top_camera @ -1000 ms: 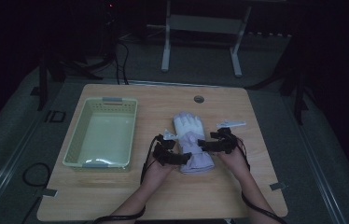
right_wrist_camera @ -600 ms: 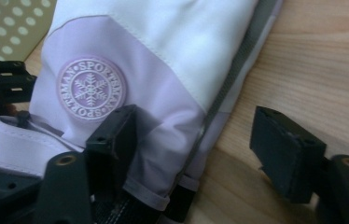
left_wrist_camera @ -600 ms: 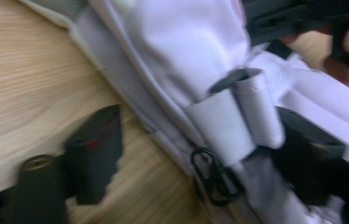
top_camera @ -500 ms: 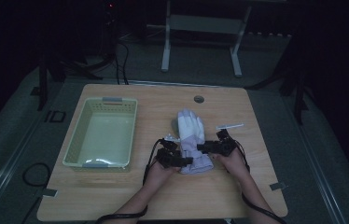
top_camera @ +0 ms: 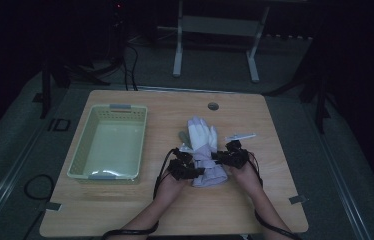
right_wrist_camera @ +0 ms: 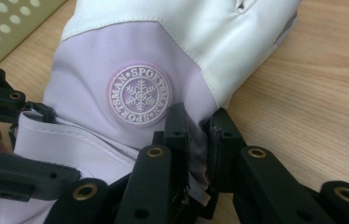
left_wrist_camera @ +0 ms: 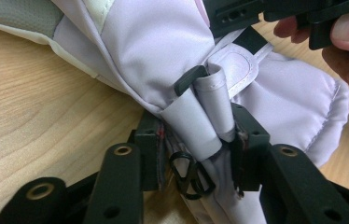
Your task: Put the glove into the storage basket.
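A basket (top_camera: 107, 142) sits on the left half of the desk (top_camera: 270, 200). To its right, near the middle, lies a glove (top_camera: 202, 145), fingers pointing to the far edge, cuff toward the person. The left gripper (top_camera: 187, 167) is at the cuff's left side, the right gripper (top_camera: 230, 156) at its right. A pen (top_camera: 240, 136) lies just right of the glove. A round hole (top_camera: 213, 106) lies behind the glove, near the far edge.

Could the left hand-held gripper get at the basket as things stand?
Probably not at once: the left hand-held gripper is shut on the glove. The basket sits close on its left over bare table.
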A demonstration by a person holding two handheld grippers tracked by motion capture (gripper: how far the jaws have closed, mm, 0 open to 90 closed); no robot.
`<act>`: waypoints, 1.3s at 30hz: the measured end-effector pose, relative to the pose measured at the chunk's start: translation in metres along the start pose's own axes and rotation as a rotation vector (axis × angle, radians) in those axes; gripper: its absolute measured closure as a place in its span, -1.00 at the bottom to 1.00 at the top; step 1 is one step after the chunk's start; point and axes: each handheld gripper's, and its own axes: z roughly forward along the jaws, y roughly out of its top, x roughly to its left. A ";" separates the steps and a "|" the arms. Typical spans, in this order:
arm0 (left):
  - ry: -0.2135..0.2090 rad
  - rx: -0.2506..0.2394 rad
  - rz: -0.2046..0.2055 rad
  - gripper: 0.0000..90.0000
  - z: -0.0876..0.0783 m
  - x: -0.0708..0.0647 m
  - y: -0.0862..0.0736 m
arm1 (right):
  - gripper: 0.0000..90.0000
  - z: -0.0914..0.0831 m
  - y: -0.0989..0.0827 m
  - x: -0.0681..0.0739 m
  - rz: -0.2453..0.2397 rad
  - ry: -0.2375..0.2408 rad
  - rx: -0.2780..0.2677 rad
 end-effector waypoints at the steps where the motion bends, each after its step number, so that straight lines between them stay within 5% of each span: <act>1: 0.000 0.000 0.000 0.42 0.000 0.000 0.000 | 0.78 0.000 0.000 0.000 0.000 0.000 0.000; 23: -0.024 0.054 0.138 0.49 -0.053 -0.004 0.042 | 0.81 -0.038 0.027 0.029 0.003 -0.027 -0.110; 39: -0.032 0.057 0.193 0.50 -0.103 0.012 0.058 | 0.81 -0.046 0.061 0.067 -0.025 -0.037 -0.164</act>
